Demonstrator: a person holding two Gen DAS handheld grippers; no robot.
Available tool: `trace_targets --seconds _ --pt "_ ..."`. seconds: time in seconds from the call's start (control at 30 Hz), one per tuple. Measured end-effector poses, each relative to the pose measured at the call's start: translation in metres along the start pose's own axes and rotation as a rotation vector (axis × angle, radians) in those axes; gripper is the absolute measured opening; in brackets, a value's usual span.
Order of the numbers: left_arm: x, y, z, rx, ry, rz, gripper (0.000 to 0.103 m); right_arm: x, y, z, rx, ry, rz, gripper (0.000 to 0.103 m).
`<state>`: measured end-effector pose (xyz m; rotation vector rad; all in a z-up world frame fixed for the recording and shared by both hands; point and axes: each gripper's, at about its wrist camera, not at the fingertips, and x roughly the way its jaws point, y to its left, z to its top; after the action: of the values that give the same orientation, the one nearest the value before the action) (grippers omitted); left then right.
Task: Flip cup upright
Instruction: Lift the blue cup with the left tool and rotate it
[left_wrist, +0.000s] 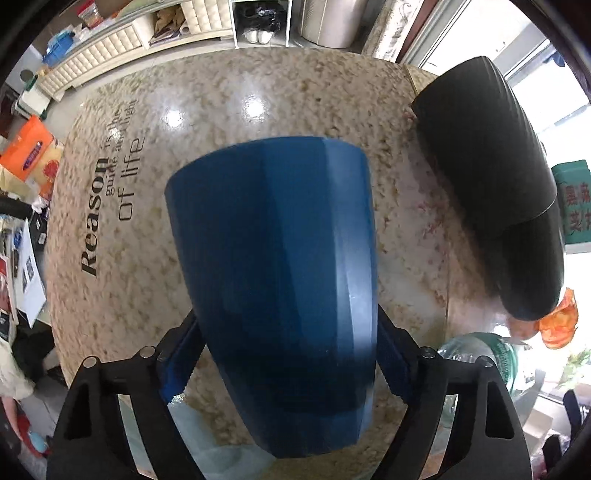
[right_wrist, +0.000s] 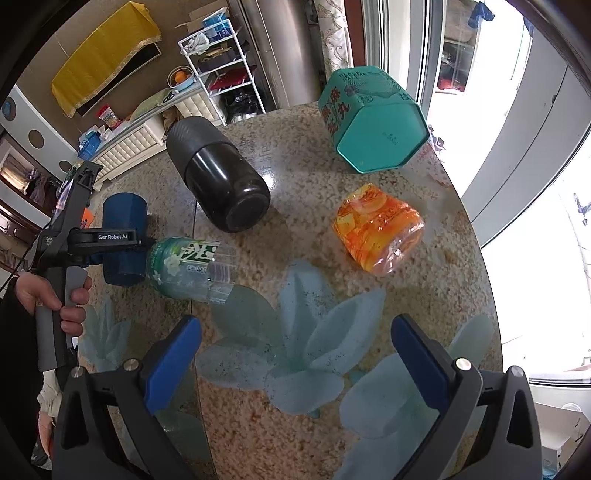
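The blue cup (left_wrist: 280, 288) fills the middle of the left wrist view, held between my left gripper's (left_wrist: 288, 354) blue pads and tilted over the speckled table (left_wrist: 258, 92). In the right wrist view the same cup (right_wrist: 123, 236) lies roughly on its side at the far left, with the left gripper (right_wrist: 107, 240) shut across it, in a person's hand. My right gripper (right_wrist: 295, 354) is open and empty above the near part of the table, over a pale blue flower print.
A black flask (right_wrist: 218, 181) lies on its side mid-table. A clear green-labelled bottle (right_wrist: 184, 266) lies next to the cup. An orange packet (right_wrist: 376, 236) and a teal hexagonal tin (right_wrist: 373, 118) lie to the right. The table's right edge (right_wrist: 491, 295) is near.
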<state>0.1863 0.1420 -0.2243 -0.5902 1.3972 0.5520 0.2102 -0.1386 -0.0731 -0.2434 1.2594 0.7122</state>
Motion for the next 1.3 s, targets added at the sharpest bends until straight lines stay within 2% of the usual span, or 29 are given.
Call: trace_targets --seconds 0.03,0.1,0.23,0.33,0.5,0.77,0.9,1.03,1.17,1.3 --pt "0.001 -0.002 0.001 0.003 -0.008 0.003 0.082 0.001 0.000 0.001 0.003 0.001 -0.002 0.103" --pt "-0.004 -0.004 0.003 0.011 -0.031 0.010 0.070 0.001 -0.001 -0.001 0.008 0.002 -0.004 0.103" --pt "-0.008 -0.001 0.002 -0.011 0.001 -0.032 0.070 -0.002 -0.001 -0.003 0.014 0.006 -0.022 0.103" --pt "-0.018 0.003 -0.005 -0.013 -0.030 -0.014 0.070 -0.009 0.000 -0.005 0.013 -0.006 -0.032 0.103" --pt "-0.057 0.009 -0.015 -0.042 -0.073 -0.087 0.070 -0.022 0.011 -0.010 -0.006 -0.032 -0.074 0.103" --pt "-0.135 0.014 -0.048 0.014 -0.159 -0.202 0.070 -0.056 0.030 -0.034 0.020 -0.090 -0.075 0.103" --pt "-0.167 0.005 -0.085 0.089 -0.201 -0.261 0.070 -0.077 0.039 -0.052 0.027 -0.131 -0.103 0.103" --pt "-0.180 -0.006 -0.124 0.170 -0.218 -0.282 0.070 -0.093 0.044 -0.074 0.079 -0.169 -0.099 0.103" --pt "-0.174 -0.014 -0.160 0.229 -0.192 -0.284 0.070 -0.106 0.046 -0.102 0.136 -0.186 -0.117 0.103" --pt "-0.162 -0.024 -0.193 0.269 -0.143 -0.280 0.070 -0.107 0.052 -0.123 0.161 -0.147 -0.118 0.103"
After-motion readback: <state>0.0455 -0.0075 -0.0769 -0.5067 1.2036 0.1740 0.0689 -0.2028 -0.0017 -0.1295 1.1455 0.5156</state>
